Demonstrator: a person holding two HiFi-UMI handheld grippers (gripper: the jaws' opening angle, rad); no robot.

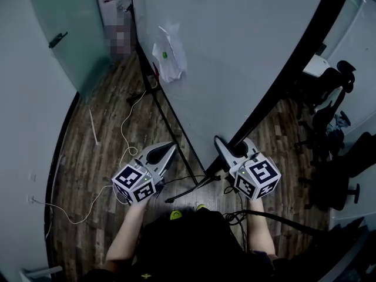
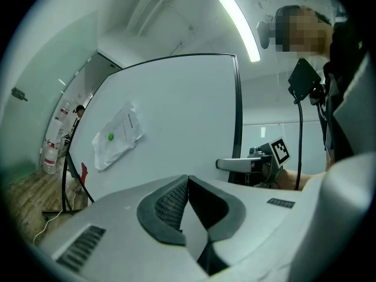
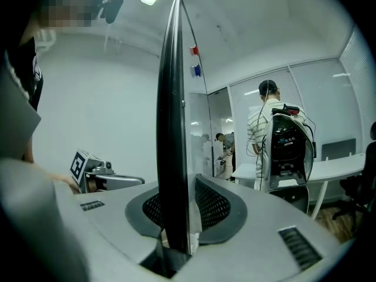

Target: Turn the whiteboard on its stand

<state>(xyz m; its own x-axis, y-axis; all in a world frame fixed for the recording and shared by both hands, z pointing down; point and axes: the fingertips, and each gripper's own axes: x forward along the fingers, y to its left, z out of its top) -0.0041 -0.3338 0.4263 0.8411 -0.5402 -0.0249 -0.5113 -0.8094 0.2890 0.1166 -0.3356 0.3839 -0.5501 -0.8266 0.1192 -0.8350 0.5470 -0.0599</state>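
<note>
Right gripper (image 3: 175,207): jaws clamped on the upright frame edge of the whiteboard (image 1: 235,51). Left gripper (image 2: 187,204): jaws together, empty, off the board's face. The right hand looks set to drive the turn.

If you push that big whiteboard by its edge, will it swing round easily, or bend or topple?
The whiteboard probably stays stiff: its dark frame looks straight where the right tool clamps its edge. It is a large panel on a thin-legged stand, so a hard shove might rock it. The smooth frame may slip a little between the pads.
</note>
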